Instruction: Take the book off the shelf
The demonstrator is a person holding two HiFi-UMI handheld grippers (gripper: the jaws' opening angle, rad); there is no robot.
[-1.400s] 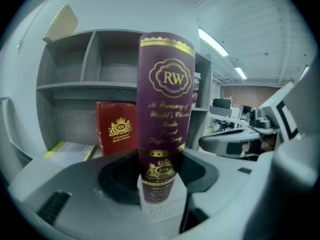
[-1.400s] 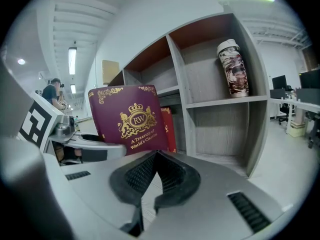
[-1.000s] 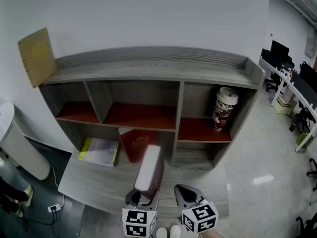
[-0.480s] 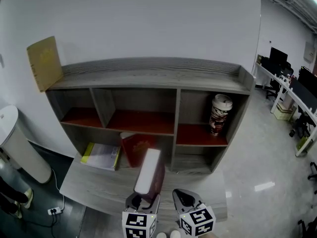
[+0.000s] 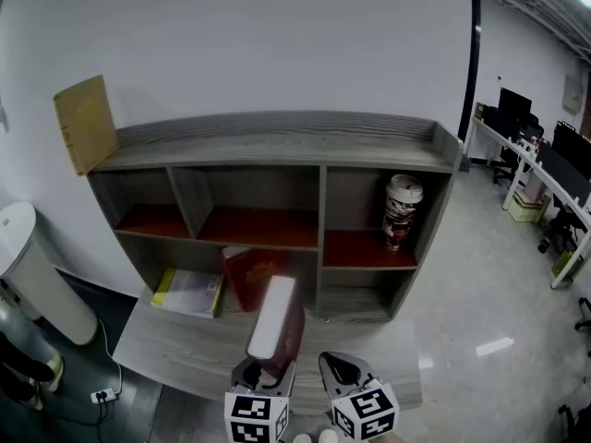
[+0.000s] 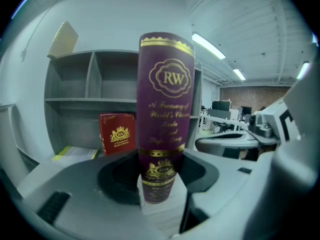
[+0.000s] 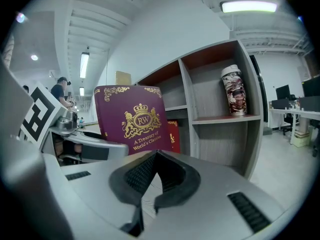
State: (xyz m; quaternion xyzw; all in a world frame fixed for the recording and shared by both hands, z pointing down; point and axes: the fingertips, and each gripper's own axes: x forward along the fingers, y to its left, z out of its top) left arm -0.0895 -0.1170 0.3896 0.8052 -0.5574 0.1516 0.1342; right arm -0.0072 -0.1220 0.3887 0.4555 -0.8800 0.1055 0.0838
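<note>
Two claws hang over the near edge of the grey wooden table point(image 5: 175, 344). The left claw point(image 5: 263, 377) is clamped on an upright purple book point(image 6: 165, 109), clear of the shelf point(image 5: 277, 141) along the table's far edge. Just beside it, the right claw point(image 5: 343, 372) has its jaws together, empty. A red book point(image 5: 249, 280) stands in the shelf. Pale glossy floor point(image 5: 462, 293) and office desks point(image 5: 554, 173) lie beyond the table's right edge.

We find the book point(image 5: 275, 319) above the counter's point(image 5: 175, 344) front edge; behind it, a second book point(image 5: 251, 275) stands low inside the shelf point(image 5: 277, 135).
</note>
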